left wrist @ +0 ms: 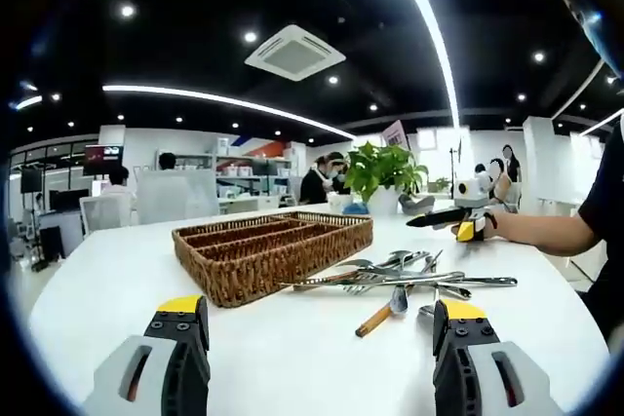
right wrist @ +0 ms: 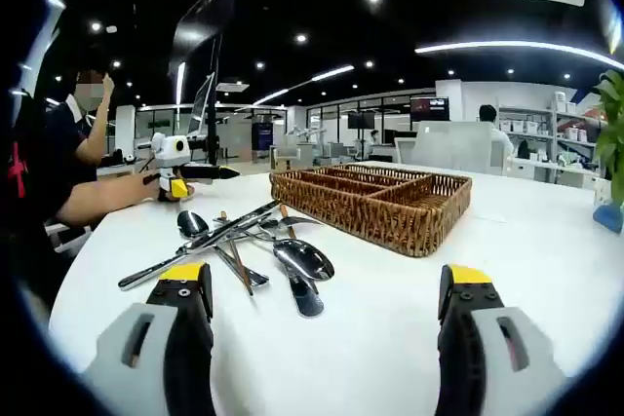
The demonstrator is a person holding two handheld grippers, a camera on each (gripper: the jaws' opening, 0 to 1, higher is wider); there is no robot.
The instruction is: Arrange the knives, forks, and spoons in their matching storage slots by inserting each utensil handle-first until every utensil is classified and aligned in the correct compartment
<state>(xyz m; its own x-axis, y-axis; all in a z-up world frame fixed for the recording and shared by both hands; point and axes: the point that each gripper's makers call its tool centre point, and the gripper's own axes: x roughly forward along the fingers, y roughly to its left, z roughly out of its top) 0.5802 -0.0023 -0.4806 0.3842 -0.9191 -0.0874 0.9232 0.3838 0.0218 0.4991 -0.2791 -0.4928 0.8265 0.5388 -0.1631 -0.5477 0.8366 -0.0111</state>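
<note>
A brown wicker tray point(left wrist: 255, 275) point(right wrist: 409, 223) with long slots stands on the white table; its slots look bare. Beside it lies a loose pile of steel utensils point(left wrist: 409, 275) point(right wrist: 229, 236): spoons point(right wrist: 304, 260), forks and a wooden-handled piece point(left wrist: 375, 319). My left gripper point(left wrist: 320, 323) is open low over the table, the pile ahead to its right and the tray ahead to its left. My right gripper point(right wrist: 327, 284) is open too, with the pile ahead-left and the tray ahead-right. Neither holds anything. Beyond the pile, a person's hand holds another gripper point(left wrist: 466, 216) point(right wrist: 180, 177) with yellow tips.
A potted green plant point(left wrist: 385, 174) stands behind the tray, and its leaves point(right wrist: 614, 124) show at the right gripper view's right edge. A person's forearm point(left wrist: 546, 226) rests on the table. People sit at desks far behind. The table's rounded edge point(left wrist: 58, 309) curves away at the left.
</note>
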